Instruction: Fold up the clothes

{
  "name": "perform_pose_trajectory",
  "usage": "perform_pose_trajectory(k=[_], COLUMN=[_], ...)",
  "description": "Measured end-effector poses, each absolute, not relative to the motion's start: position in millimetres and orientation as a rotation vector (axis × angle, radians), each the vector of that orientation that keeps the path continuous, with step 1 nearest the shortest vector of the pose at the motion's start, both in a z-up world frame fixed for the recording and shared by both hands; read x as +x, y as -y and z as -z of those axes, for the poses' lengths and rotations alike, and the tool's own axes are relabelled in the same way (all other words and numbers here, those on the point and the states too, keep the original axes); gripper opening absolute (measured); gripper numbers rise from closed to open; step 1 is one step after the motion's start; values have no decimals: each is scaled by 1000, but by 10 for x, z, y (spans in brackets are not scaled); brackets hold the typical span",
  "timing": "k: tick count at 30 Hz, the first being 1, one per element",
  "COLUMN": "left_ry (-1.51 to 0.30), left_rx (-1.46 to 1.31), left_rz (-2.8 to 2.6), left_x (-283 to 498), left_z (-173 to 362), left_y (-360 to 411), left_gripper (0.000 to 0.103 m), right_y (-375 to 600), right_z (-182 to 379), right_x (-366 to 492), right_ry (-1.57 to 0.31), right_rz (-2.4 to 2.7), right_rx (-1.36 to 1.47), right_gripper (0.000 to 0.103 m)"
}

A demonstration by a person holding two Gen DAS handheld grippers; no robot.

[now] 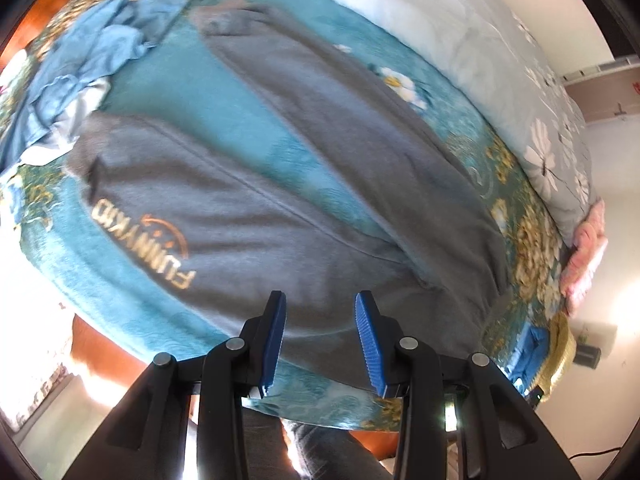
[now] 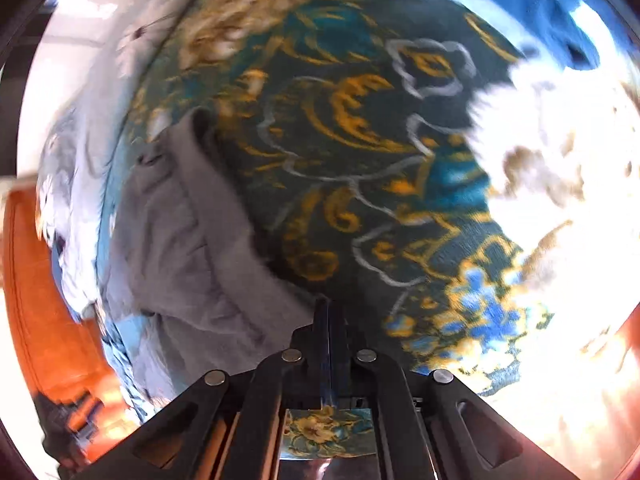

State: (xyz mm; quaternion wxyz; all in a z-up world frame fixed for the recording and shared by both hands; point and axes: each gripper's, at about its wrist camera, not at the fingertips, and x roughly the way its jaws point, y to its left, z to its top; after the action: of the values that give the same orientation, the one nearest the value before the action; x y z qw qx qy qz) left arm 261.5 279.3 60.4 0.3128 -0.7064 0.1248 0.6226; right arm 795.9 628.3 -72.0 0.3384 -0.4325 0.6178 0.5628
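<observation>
A: Where are the grey fleece trousers with the gold printed lettering (image 1: 280, 184) right now?

B: Spread flat on the bed, on the teal plush blanket with gold flowers (image 1: 168, 80). Taking the trousers as the landmark: the waistband lies nearest the left gripper (image 1: 320, 306), and the two legs run away from it, splayed in a V, so the long axis points straight ahead of that gripper.

A: And is the left gripper holding anything?

B: No. Its blue ribbed pads stand partly apart just above the waistband, with nothing between them.

A: The right gripper (image 2: 329, 308)?

B: Its jaws are fully together. In its own view a bunched fold of the grey fleece sits just to the left of the tips, touching or nearly so, but the blur keeps me from telling whether any cloth is pinched between them.

A: Which hand is better placed?

B: The left, I'd judge, for the waistband; the right is at the garment's edge, toward the blanket's patterned border.

A: How will the fabric handle?

B: Thick, soft, matte; probably limp and heavy, so it should drape rather than hold a crease. A crumpled blue denim-like garment (image 1: 92, 52) lies beyond the left leg's cuff.
</observation>
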Motion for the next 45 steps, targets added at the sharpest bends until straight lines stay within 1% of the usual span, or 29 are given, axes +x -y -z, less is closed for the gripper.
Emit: perform_pose_trajectory(k=[3, 4, 9, 11, 12, 13, 14, 15, 16, 17, 18, 19, 20, 21, 23, 28, 30, 31, 32, 33, 35, 38, 39, 45], left_ry=[-293, -279, -211, -195, -184, -162, -141, -126, -117, -108, -100, -91, -83, -82, -82, -183, -233, -260, -286, -317, -375, -433, -453, -491], left_rx=[-1871, -1875, -1873, -1870, -1873, -1887, -1902, -1924, -1943, -1962, -1979, -1988, -1994, -1991, -1984, -1904, -1869, -1854, -1841, -1845, -1852, -1863, -1859, -1832], left_rz=[-1694, -1719, -1837, -1885, -1904, -1907, -1907, -1899, -1894, -1890, -1886, -1887, -1887, -1884, -1879, -1843, -1823, -1813, -1803, -1785, -1749, -1748, -1756, -1749], left_x=[2461, 2377, 1953, 1782, 1694, 1598, 1504, 1427, 1353, 1279, 1205, 1132, 1062, 1013, 916, 741, 706, 696, 687, 687, 687, 703, 707, 704], left_z=[-608, -602, -513, -442, -395, -331, -267, -206, -142, -79, -17, 31, 76, 101, 148, 192, 209, 216, 228, 268, 349, 465, 486, 628], left_y=[-2621, -2538, -2172, -2039, -1970, -1892, -1816, -1759, -1702, -1646, -1591, -1544, -1502, -1483, -1449, -1558, -1604, -1624, -1642, -1651, -1668, -1654, -1657, -1680], left_gripper=[37, 37, 38, 51, 65, 70, 70, 71, 71, 72, 75, 84, 85, 85, 85, 85, 86, 88, 93, 103, 103, 103, 103, 103], right_y=[-6304, -6311, -6257, -6196, -6141, -6083, -6013, -5940, -5840, -5752, -5660, -5565, -5466, -5396, -5274, -5021, -4958, -4924, -4902, -4882, -4856, -4844, -4857, -4870], right_z=[674, 659, 547, 539, 532, 523, 514, 506, 498, 496, 495, 494, 491, 480, 454, 336, 309, 292, 280, 286, 311, 373, 406, 492], right_x=[7995, 8007, 7995, 7885, 7852, 7822, 7788, 7752, 7703, 7655, 7666, 7693, 7654, 7614, 7544, 7371, 7325, 7308, 7299, 7244, 7149, 7122, 7120, 7265], right_ry=[-1589, -1583, -1562, -1564, -1562, -1555, -1551, -1547, -1548, -1550, -1547, -1543, -1533, -1527, -1519, -1476, -1458, -1443, -1433, -1425, -1417, -1437, -1444, -1441], right_rz=[-1461, -1459, -1422, -1395, -1380, -1368, -1354, -1340, -1325, -1316, -1309, -1303, -1293, -1289, -1285, -1295, -1297, -1301, -1304, -1314, -1331, -1332, -1325, -1292], right_rx=[-1130, -1132, -1108, -1105, -1106, -1108, -1108, -1106, -1099, -1094, -1095, -1096, -1096, -1088, -1068, -1010, -987, -973, -964, -947, -918, -895, -892, -866], right_gripper=[1, 4, 4, 4, 6, 13, 18, 32, 42, 44, 46, 53, 57, 65, 66, 81, 82, 83, 83, 83, 85, 96, 103, 103])
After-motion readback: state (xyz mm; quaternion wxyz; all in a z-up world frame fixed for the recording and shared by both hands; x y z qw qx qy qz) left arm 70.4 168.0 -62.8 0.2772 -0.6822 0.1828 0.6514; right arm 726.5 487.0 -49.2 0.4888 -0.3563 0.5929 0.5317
